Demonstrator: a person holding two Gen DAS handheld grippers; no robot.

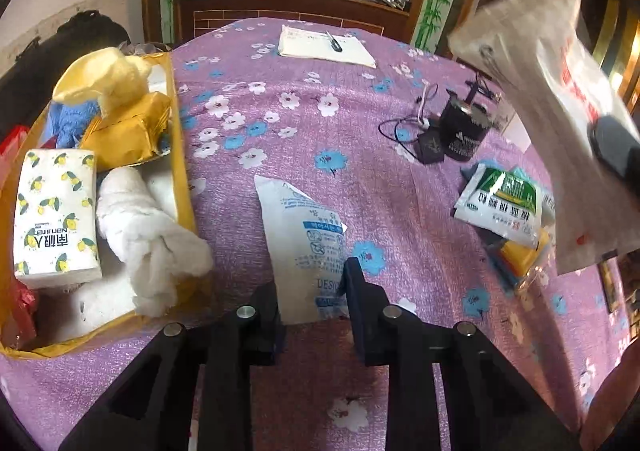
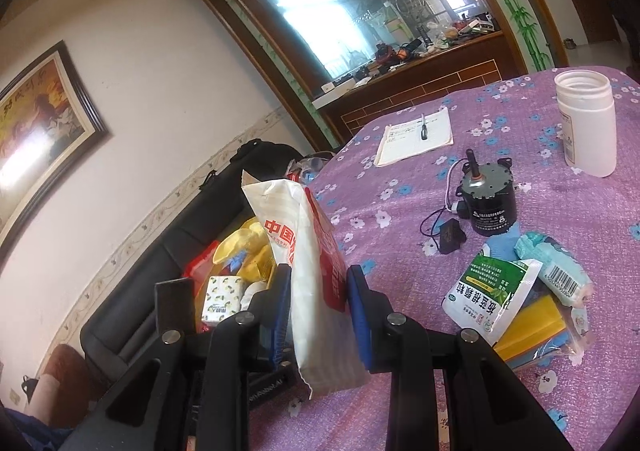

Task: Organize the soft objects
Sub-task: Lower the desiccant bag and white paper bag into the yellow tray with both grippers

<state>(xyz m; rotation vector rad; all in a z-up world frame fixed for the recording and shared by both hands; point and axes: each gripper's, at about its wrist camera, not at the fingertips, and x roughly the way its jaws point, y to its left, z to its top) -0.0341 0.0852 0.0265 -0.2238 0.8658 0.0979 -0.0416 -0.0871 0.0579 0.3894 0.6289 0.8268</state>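
Left gripper (image 1: 312, 291) pinches white sachet (image 1: 304, 243) lying on tablecloth (image 1: 280, 123), box (image 1: 182, 155) at 9 o'clock. Right gripper (image 2: 320, 291) clamps red-white pouch (image 2: 316, 291), raised off the cloth.

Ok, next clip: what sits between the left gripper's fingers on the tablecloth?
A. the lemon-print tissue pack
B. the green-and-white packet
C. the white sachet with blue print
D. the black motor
C. In the left wrist view the left gripper has the white sachet lying flat between its fingers; the tissue pack is in the yellow box, and the green packet and motor lie off to the right.
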